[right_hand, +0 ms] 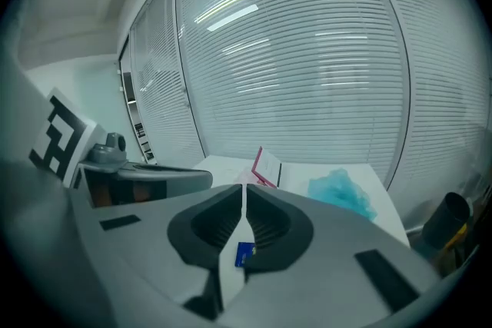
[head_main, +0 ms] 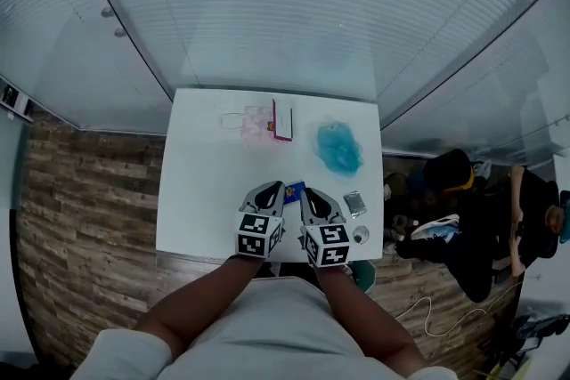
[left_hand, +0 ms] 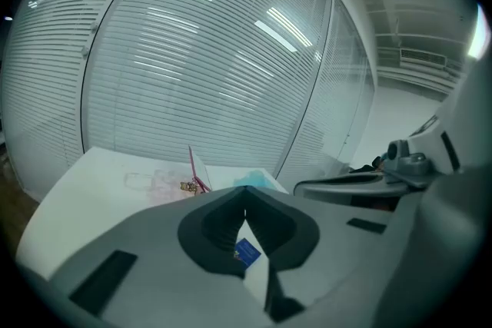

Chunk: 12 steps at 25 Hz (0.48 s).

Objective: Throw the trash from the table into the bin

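Note:
A small blue packet (head_main: 295,188) lies on the white table (head_main: 200,200), just ahead of and between my two grippers. Both gripper views show it through the gap under the jaws: blue packet (left_hand: 247,250), blue packet (right_hand: 244,253). My left gripper (head_main: 275,186) is shut with nothing in it, its jaws meeting at the tips (left_hand: 244,193). My right gripper (head_main: 307,191) is also shut and empty (right_hand: 244,187). Farther back lie a crumpled blue wad (head_main: 339,147), a pink-and-white booklet (head_main: 283,120) and a clear bag with pink contents (head_main: 245,122).
A silver foil wrapper (head_main: 354,204) and a small round silver piece (head_main: 360,235) lie near the table's right front corner. A dark cylindrical container with a yellow edge (head_main: 451,168) stands on the floor to the right, beside a person (head_main: 485,227). Blinds cover the glass walls behind.

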Available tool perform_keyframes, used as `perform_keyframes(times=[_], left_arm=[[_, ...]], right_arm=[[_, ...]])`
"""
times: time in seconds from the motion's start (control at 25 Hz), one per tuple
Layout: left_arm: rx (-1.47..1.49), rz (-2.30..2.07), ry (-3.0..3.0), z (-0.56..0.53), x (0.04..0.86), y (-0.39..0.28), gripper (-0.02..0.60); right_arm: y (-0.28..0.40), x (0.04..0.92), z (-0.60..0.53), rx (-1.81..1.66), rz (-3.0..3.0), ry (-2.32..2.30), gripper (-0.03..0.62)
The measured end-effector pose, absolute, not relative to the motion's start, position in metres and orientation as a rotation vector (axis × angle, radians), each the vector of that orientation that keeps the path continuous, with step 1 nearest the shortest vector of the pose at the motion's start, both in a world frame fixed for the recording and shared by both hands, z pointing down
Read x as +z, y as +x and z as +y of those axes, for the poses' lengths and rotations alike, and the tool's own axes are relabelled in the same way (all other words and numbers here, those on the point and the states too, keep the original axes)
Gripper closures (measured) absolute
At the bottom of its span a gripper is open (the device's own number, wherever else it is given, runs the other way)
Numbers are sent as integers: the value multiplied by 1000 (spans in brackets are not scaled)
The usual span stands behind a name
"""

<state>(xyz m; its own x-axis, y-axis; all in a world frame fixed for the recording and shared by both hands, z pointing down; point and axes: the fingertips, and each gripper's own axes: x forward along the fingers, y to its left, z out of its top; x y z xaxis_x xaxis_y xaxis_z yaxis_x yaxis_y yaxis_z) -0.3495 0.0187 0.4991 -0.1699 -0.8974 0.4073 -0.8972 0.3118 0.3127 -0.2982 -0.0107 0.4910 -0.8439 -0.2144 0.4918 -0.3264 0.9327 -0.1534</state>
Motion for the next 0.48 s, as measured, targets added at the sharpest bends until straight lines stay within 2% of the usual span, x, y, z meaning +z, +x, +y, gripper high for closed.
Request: perform_keyframes(times=[0.48], left_arm=[[-12,-2119,1398,3,529,-363,577]], right_arm=[[-316,540,-23,269,-2512,88,586]])
